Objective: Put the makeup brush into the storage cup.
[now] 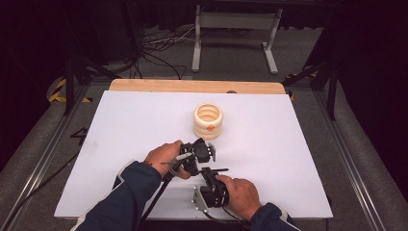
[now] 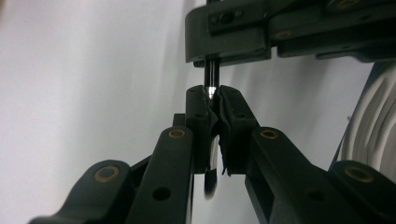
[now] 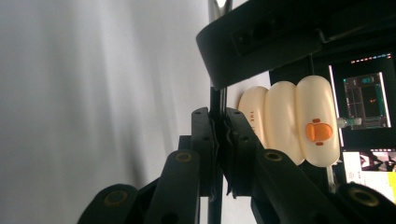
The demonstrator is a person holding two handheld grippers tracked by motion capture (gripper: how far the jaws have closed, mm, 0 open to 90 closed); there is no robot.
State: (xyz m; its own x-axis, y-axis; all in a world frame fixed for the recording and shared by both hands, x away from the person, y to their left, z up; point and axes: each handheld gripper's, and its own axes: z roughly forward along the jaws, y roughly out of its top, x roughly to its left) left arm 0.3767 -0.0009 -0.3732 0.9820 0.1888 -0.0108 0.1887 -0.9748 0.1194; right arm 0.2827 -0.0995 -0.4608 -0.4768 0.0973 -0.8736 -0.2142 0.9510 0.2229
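A thin black pen (image 1: 220, 169) with a shiny barrel lies across the space between my two grippers, low over the white table. In the left gripper view the jaws of my left gripper (image 2: 212, 100) are shut on the pen (image 2: 211, 158), which runs up to the other gripper's body. My right gripper (image 3: 219, 122) has its jaws pressed together on the same dark shaft (image 3: 217, 100). From above, the left gripper (image 1: 206, 158) sits just beyond the right gripper (image 1: 208, 173), almost touching it.
A cream ribbed holder (image 1: 208, 120) with an orange duck mark stands upright behind the grippers, also in the right gripper view (image 3: 289, 121). The white table top (image 1: 120, 144) has a wooden strip (image 1: 192, 85) at its far edge. Cables lie on the floor beyond.
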